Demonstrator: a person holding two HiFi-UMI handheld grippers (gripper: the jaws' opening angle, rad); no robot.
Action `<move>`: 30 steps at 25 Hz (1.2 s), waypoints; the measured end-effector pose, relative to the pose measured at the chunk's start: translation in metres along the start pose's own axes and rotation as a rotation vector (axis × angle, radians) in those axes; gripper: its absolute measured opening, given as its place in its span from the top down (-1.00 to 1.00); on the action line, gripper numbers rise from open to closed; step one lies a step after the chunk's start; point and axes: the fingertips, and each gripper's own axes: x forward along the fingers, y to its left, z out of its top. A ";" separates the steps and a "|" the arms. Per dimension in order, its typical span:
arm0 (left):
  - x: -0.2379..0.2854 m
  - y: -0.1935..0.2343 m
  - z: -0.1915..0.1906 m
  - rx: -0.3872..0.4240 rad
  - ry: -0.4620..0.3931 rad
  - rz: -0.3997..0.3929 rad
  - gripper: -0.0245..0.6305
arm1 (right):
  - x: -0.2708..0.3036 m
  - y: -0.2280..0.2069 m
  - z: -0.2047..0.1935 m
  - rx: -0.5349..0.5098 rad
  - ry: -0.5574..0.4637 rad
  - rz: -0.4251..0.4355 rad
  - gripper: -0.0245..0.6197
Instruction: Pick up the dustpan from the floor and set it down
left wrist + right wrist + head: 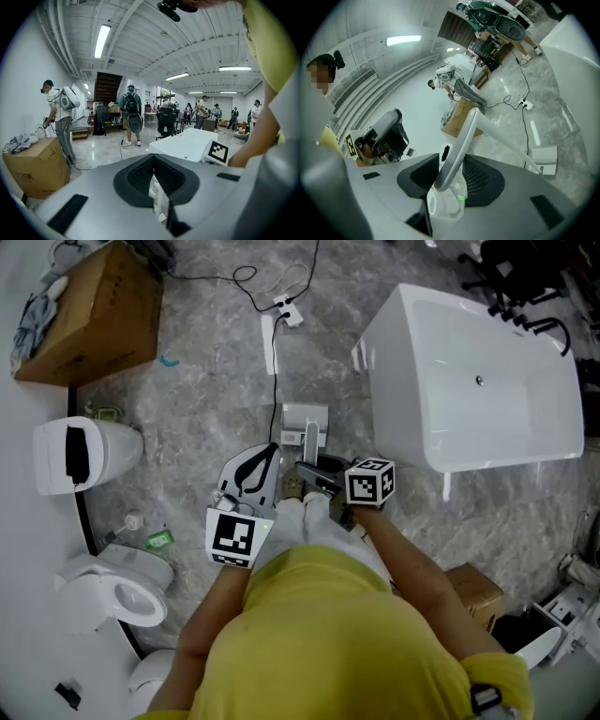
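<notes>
The right gripper (452, 165) is found clamped on the handle (462, 137) of the dustpan (544, 160). The left gripper (153, 161) is closed, with nothing between its jaws.

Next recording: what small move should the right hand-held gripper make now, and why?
Probably raise the right hand-held gripper straight up without loosening it. The pale grey long-handled dustpan has its handle between the pads, which look pressed on it, while its pan rests on the grey marbled floor.
</notes>
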 end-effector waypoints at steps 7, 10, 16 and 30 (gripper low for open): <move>0.002 0.005 0.002 -0.001 -0.007 -0.003 0.92 | -0.004 0.017 0.021 -0.006 -0.016 0.030 0.40; 0.005 0.007 0.006 0.003 -0.015 -0.013 0.92 | -0.011 0.034 0.033 -0.005 -0.029 0.055 0.39; 0.014 0.003 0.013 0.013 -0.022 -0.040 0.92 | -0.035 0.065 0.051 0.009 -0.053 0.086 0.37; 0.023 -0.019 0.032 0.017 -0.053 -0.050 0.92 | -0.084 0.138 0.072 -0.105 -0.066 0.156 0.34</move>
